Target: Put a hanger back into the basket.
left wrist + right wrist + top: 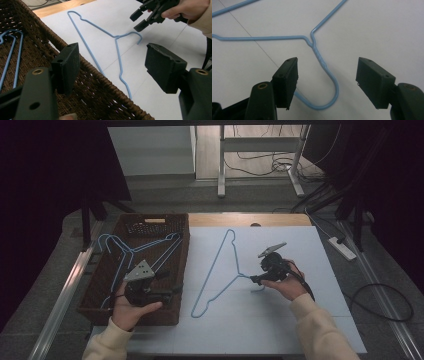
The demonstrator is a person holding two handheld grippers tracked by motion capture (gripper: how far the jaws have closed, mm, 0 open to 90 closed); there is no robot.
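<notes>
- We see a worktop (280, 330) covered with a pale blue-white sheet, seamed into panels, with a strip of bare wood along its far edge.
- At the left side of the worktop stands a dark brown woven wicker basket (165, 222), rectangular, holding a few light blue wire hangers (120, 251) laid across its bottom.
- On the sheet just right of the basket lies a single light blue wire clothes hanger (216, 265), flat, its long triangle running from the far middle of the sheet toward the near edge, its twisted neck and hook pointing right.
- Our left claw (170, 292), black with a grey three-cornered plate on top, is held over the near right part of the basket; in the left gripper view its jaws stand released with nothing between them, the basket rim (100, 75) below and the hanger beyond it, well apart.
- Our right claw (255, 279), black with its own grey plate, points left at the hook. In the right gripper view its jaws are spread wide, and the curved hook (332, 96) lies on the sheet between them; the pads do not press on the wire.
</notes>
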